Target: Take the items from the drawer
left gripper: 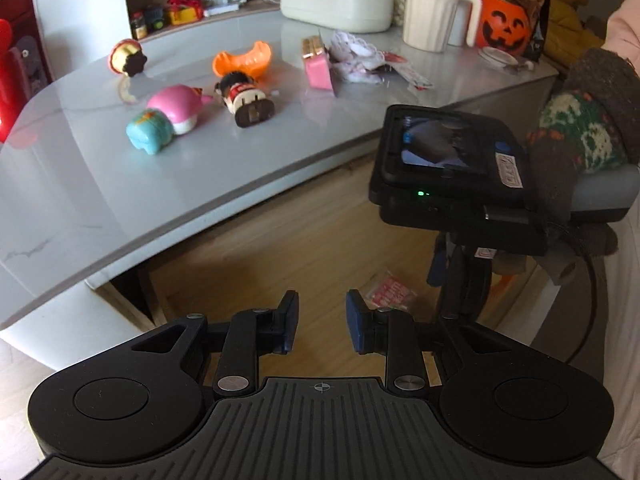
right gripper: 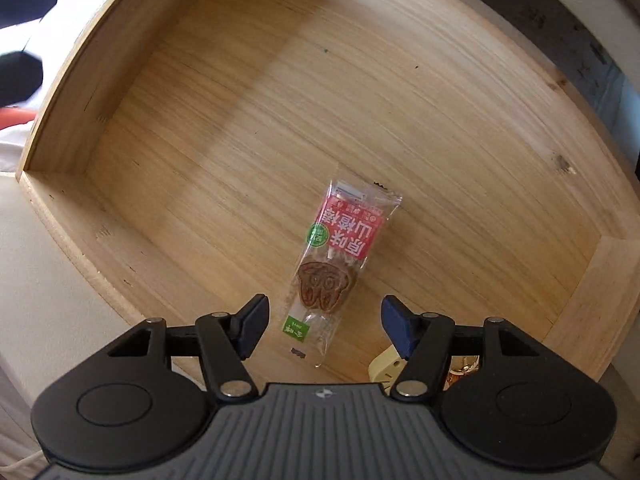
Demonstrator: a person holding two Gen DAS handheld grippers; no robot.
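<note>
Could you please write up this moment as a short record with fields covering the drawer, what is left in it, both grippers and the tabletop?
drawer: wooden drawer, pulled open
left in drawer: snack packet lying flat on the floor; a pale yellow item partly hidden behind the right finger
right gripper: open, over the packet's near end, not gripping
left gripper: open, holding nothing, above the drawer
tabletop: small toys, pink box, cream mug, pumpkin bucket
</note>
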